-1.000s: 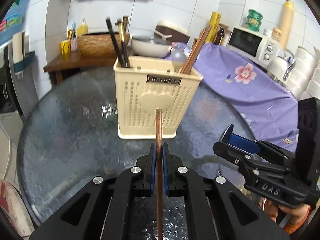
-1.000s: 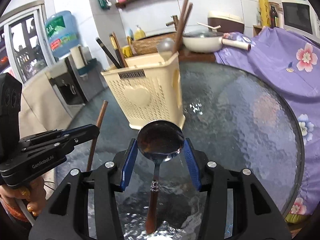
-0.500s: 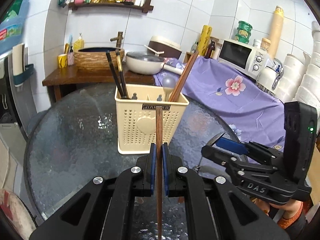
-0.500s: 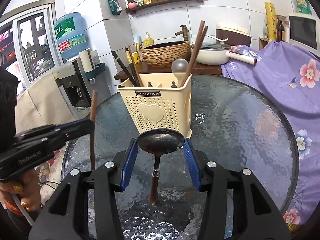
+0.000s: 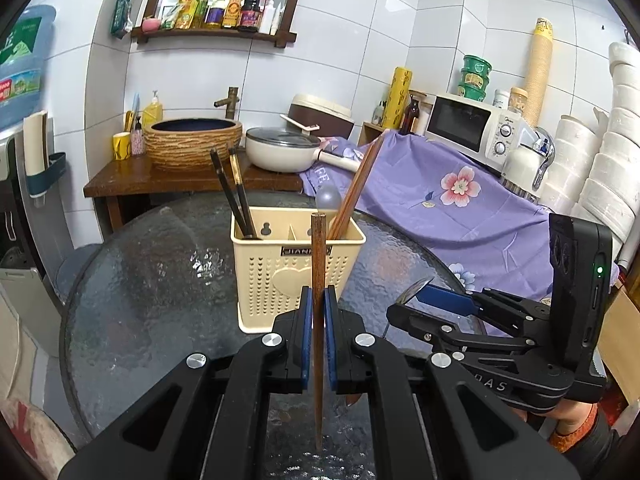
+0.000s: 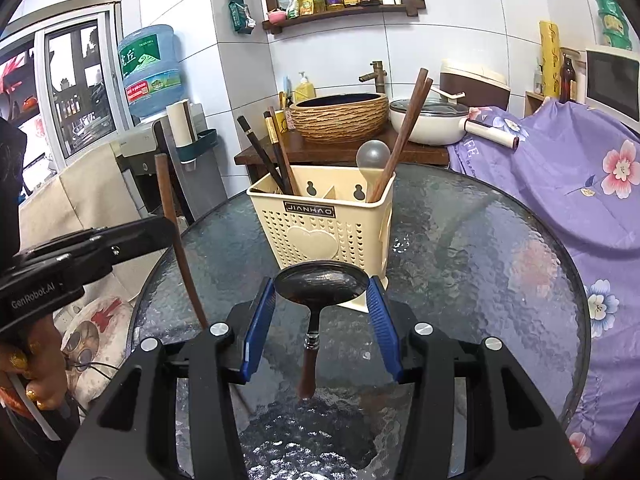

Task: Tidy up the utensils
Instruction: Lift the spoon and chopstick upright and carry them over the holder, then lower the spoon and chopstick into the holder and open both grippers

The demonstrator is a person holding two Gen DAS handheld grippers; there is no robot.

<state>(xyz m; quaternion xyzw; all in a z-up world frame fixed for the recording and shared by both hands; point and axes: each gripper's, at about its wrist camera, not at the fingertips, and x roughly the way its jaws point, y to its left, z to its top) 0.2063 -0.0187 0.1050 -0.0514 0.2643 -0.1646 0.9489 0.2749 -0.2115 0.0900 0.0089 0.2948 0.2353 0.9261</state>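
The left claw points forward and somewhat down, its blue pads clamped tight on a thin stick. The right claw points likewise, its pads pressing the rim of a spoon bowl from both sides. A hand grips the left claw's handle.

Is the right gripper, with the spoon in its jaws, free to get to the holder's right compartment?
Probably yes. The right gripper holds the spoon just in front of the cream holder, nothing between. The right compartment already holds brown chopsticks and a pale spoon, so room looks tight.
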